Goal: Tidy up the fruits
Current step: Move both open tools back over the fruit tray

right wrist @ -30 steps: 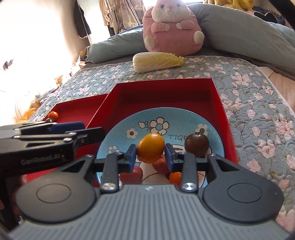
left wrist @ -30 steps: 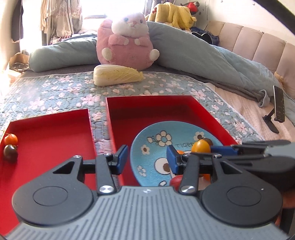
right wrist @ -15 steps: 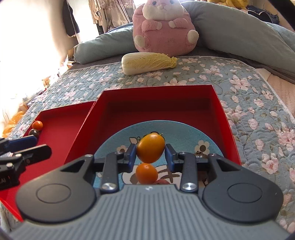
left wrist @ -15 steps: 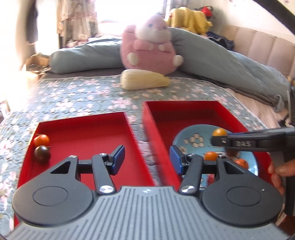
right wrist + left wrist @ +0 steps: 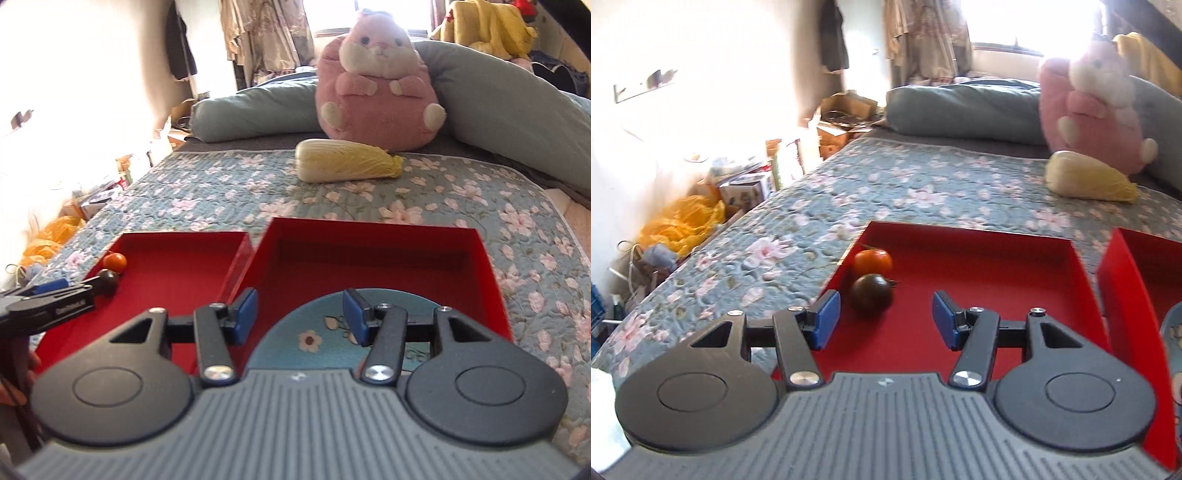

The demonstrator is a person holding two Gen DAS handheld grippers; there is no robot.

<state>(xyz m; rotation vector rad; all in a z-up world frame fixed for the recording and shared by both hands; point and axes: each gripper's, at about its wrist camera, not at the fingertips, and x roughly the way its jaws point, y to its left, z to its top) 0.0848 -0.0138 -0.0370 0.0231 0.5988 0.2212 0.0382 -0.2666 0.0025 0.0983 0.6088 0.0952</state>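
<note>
Over two red trays (image 5: 369,236), both grippers, left gripper (image 5: 884,317) and right gripper (image 5: 300,314), gape empty; two tomatoes (image 5: 871,297) visible, perhaps more hidden.

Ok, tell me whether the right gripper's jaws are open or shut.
Open. The right gripper has its blue pads standing well apart with nothing between them, only the blue flowered plate and the red tray showing through the gap.

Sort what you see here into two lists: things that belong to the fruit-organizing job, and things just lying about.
Job: orange tomato, dark tomato, left tray, right tray, plate.
Lying about: cabbage, plush toy, pillow.
</note>
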